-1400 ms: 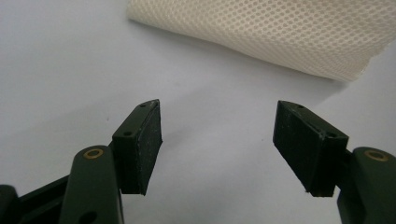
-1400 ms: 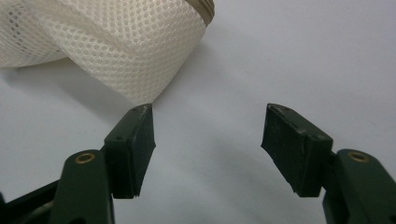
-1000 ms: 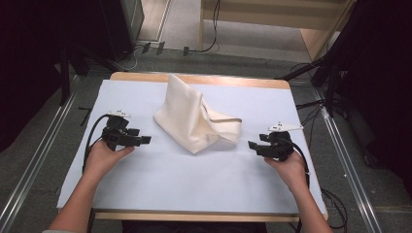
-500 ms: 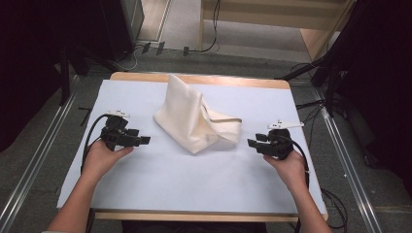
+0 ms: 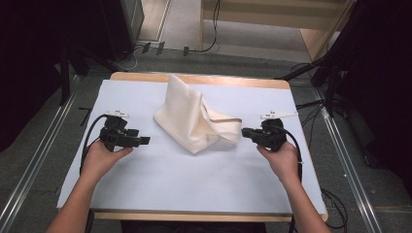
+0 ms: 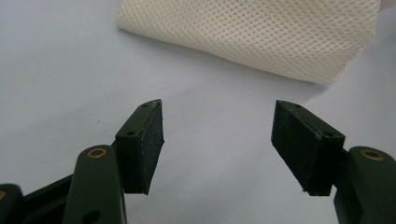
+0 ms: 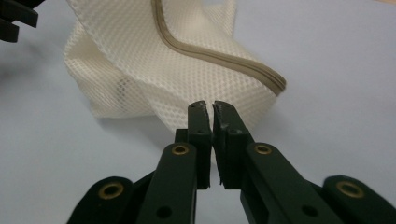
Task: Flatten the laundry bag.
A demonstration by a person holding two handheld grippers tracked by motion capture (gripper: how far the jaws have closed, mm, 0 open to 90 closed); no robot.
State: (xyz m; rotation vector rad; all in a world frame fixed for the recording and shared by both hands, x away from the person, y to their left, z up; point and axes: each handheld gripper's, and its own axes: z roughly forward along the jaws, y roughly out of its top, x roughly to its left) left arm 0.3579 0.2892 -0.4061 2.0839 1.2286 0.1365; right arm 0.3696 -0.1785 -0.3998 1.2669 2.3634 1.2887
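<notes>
**A:** So, start low in the right gripper view. The right gripper (image 7: 212, 106) has just been closing, and its jaws now stand together with barely a slit between them.

**B:** Closed on anything?

**A:** I cannot tell. The edge of the mesh cloth (image 7: 154, 70) lies right at the tips at frame centre, but whether a fold sits between the pads is hidden. I'd check that before lifting: if the cloth doesn't rise with the hand, reopen and push deeper past the edge.

**B:** Where would you bite?

**A:** Close to the tan trim (image 7: 205, 51) that curves from the top centre down to the right. A bound hem probably slips and stretches less than bare mesh.

**B:** And the other hand?

**A:** In the left gripper view the left gripper (image 6: 217, 126) has its jaws wide apart, with nothing between them. They sit low in the frame over the white sheet (image 6: 70, 70), and the cloth lies across the top, near but apart.

**B:** So it has to go forward.

**A:** Yes, level with the sheet, one pad sliding under the folded edge at the upper left so it catches every layer.

**B:** And from above?

**A:** The cloth lies crumpled mid-table, one end reaching toward the far wooden table edge (image 5: 145, 76). I'd pull the two ends outward evenly, or the mesh may twist.
</notes>
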